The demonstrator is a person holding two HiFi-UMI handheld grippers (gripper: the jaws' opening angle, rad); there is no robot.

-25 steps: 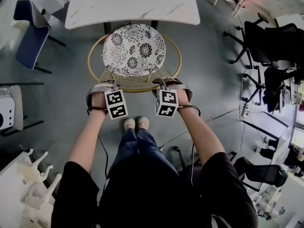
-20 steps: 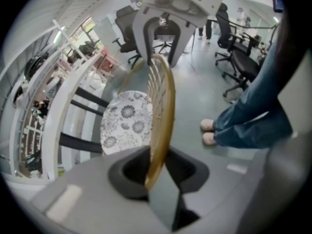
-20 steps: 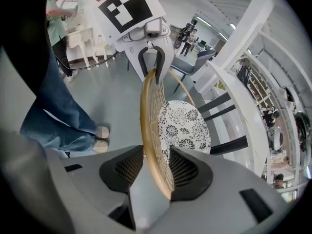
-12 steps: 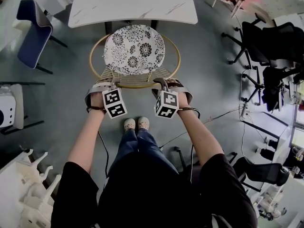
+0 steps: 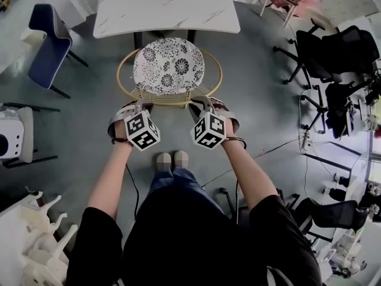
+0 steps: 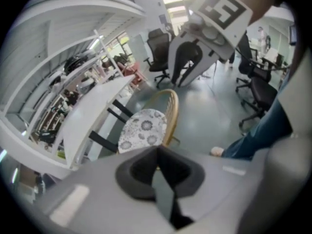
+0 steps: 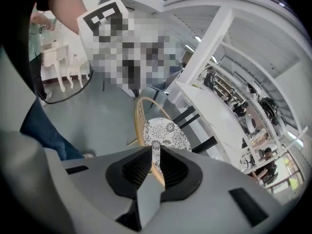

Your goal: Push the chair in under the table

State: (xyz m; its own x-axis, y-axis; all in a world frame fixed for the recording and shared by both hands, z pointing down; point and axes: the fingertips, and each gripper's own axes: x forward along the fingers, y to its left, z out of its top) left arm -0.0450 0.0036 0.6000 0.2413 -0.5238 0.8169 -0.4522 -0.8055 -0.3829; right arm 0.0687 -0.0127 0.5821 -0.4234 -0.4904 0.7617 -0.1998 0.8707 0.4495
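Note:
The chair (image 5: 168, 67) has a round rattan frame and a floral cushion. It stands on the floor with its front at the near edge of the white marble table (image 5: 166, 5). My left gripper (image 5: 136, 107) hovers just above the left of the chair's back rim, jaws shut with nothing between them. My right gripper (image 5: 201, 105) hovers above the right of the rim, its jaws closing with a narrow gap left and nothing gripped. In the left gripper view the chair (image 6: 141, 130) lies beyond the gripper (image 6: 157, 152). In the right gripper view the chair (image 7: 168, 133) shows past the gripper (image 7: 155, 155).
A blue chair (image 5: 47, 40) stands left of the table. Black office chairs (image 5: 324, 52) crowd the right side. A white device (image 5: 12, 137) and white furniture (image 5: 30, 237) sit at the left, and cables (image 5: 268, 154) trail over the floor on the right.
Both grippers have lifted off the chair's back rim toward the camera and rolled slightly. The chair stays at the table's edge.

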